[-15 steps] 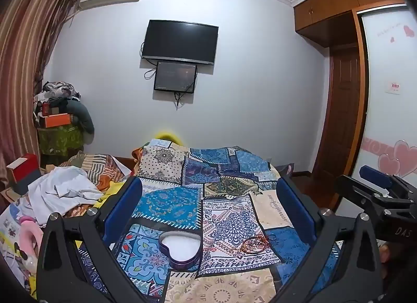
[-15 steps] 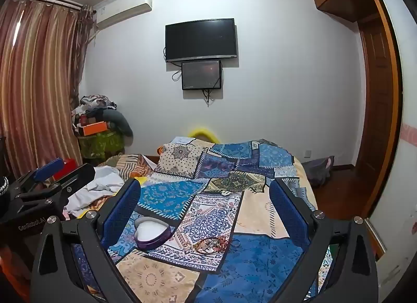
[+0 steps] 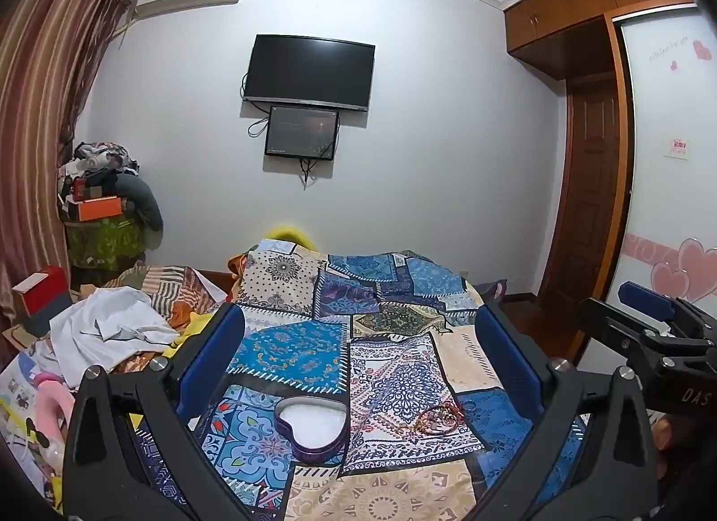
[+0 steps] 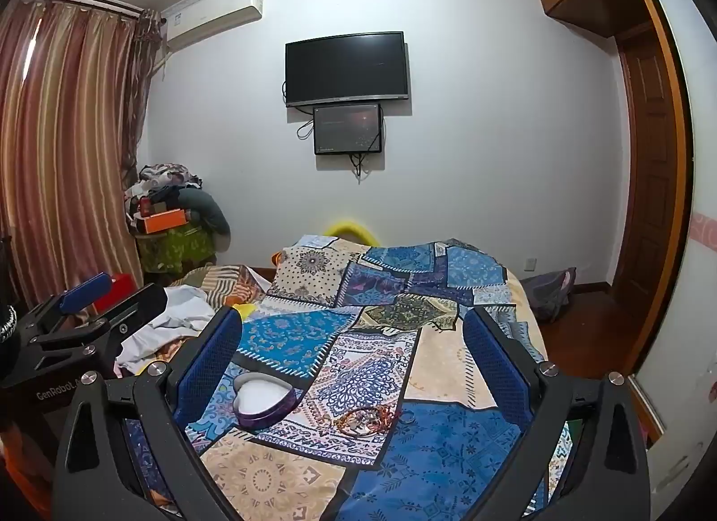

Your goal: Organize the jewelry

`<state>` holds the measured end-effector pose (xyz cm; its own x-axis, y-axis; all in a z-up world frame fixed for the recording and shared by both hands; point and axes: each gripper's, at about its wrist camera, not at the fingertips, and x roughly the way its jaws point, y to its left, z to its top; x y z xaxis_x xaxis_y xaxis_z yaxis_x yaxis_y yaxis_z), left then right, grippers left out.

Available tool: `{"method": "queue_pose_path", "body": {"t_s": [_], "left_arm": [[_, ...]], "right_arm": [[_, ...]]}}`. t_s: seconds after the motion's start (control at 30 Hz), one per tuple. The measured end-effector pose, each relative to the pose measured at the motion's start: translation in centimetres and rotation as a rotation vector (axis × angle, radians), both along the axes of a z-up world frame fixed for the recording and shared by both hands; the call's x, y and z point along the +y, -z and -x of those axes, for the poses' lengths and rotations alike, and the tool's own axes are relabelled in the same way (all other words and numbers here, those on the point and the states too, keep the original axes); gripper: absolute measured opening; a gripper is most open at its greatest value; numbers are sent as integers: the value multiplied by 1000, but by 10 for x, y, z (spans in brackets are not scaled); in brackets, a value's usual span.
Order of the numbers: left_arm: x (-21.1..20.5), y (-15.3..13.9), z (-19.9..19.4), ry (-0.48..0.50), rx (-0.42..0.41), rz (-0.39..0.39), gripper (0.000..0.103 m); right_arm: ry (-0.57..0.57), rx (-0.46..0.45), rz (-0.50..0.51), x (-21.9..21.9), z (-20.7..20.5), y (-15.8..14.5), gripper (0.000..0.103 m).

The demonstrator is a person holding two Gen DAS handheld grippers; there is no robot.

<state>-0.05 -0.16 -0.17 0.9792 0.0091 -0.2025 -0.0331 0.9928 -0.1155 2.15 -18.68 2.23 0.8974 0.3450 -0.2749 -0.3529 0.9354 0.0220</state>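
A purple heart-shaped box (image 3: 313, 429) with a white lining lies open on the patchwork bedspread (image 3: 385, 328). It also shows in the right wrist view (image 4: 264, 402). A tangle of brown and orange bead jewelry (image 3: 437, 418) lies just right of it, and in the right wrist view (image 4: 365, 422). My left gripper (image 3: 358, 332) is open and empty, held above and short of the box. My right gripper (image 4: 354, 332) is open and empty, likewise short of the jewelry. Each gripper shows at the edge of the other's view.
White clothes (image 3: 107, 332) and striped bedding lie on the bed's left side. A pile of bags and boxes (image 3: 103, 207) stands in the far left corner. A TV (image 3: 309, 72) hangs on the far wall. A wardrobe and door (image 3: 587, 189) are on the right.
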Motion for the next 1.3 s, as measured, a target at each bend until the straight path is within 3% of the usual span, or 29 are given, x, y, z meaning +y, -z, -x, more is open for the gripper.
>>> {"method": "queue_pose_path", "body": {"t_s": [1.3], "left_arm": [[4, 5, -4, -6, 17, 6, 103]], "right_arm": [[-4, 16, 0, 3, -3, 7, 98]]}}
